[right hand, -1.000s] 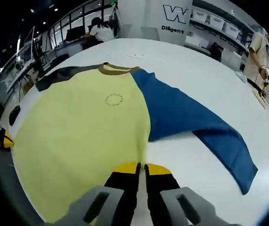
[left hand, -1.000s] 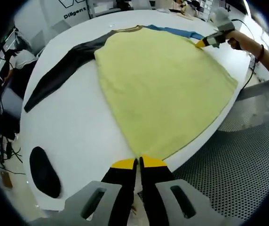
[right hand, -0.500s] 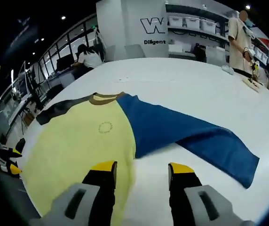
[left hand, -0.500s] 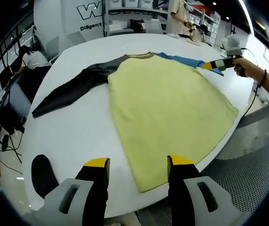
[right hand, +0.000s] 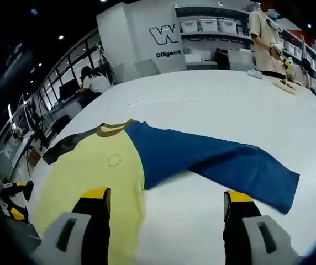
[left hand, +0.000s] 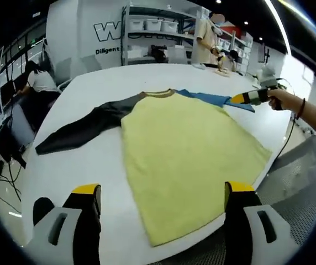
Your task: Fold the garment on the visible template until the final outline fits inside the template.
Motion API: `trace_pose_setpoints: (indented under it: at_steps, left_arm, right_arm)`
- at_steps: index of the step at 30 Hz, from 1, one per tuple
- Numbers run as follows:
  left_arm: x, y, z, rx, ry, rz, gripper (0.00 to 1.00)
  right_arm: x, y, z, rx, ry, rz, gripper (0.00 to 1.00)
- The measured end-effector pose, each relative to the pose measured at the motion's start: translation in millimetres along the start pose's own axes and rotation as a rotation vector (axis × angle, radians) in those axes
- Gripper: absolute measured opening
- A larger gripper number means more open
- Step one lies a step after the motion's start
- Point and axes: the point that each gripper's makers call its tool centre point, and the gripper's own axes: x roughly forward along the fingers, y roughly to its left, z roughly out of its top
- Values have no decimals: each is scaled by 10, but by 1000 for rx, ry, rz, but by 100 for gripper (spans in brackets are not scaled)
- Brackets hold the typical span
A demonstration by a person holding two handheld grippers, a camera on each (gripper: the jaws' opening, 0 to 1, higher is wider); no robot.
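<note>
Both tongs hang released over the work, jaws spread wide and holding nothing, so I judge the garment is laid out flat and the first fold has not begun.

Nearest the left gripper (left hand: 157,190) lies the hem of the long-sleeved shirt with a pale yellow body (left hand: 185,152), its lower corner close to the edge of the round white table (left hand: 86,165), between and just beyond the jaws. The right gripper (right hand: 169,196) hovers over the yellow side seam and bare tabletop.

Further out, the dark grey sleeve (left hand: 83,126) stretches away to the left gripper's left, and the blue sleeve (right hand: 219,160) runs across beyond the right gripper. No template outline is clear.

Next, each sleeve probably needs pinching and carrying inward over the body.
</note>
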Motion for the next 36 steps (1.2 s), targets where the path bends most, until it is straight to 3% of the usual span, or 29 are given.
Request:
trace_pose_setpoints:
  at_steps: [4, 9, 14, 17, 18, 21, 26, 29, 34, 36]
  left_arm:
    - [-28, -26, 70, -12, -37, -11, 99]
    - [-71, -90, 201, 12, -107, -35, 99]
    - [-52, -86, 155, 13, -88, -30, 99]
    - [-48, -118, 145, -37, -85, -61, 99]
    - [-52, -129, 134, -70, -80, -72, 99]
    - [-60, -116, 140, -71, -92, -67, 99]
    - [-53, -108, 137, -56, -91, -59, 99]
    - [-43, -121, 107, 9, -75, -54, 99]
    - [-59, -154, 154, 42, -92, -59, 99]
    - [-54, -146, 141, 43, -86, -58, 99]
  right_arm:
    - [-53, -47, 13, 22, -14, -25, 94]
    - [-114, -305, 14, 79, -27, -85, 99]
    - [-148, -590, -15, 141, -37, -142, 97]
    - [-176, -682, -29, 178, -48, -157, 94]
    - [-199, -751, -35, 187, -54, -174, 93]
    - [-279, -949, -68, 201, -61, -242, 91]
    - [-365, -1218, -168, 207, -41, -322, 79]
    - [-395, -1352, -240, 223, -28, -359, 76]
    - [-407, -1486, -308, 245, -23, -401, 53]
    - [-402, -1510, -328, 246, -20, -412, 49]
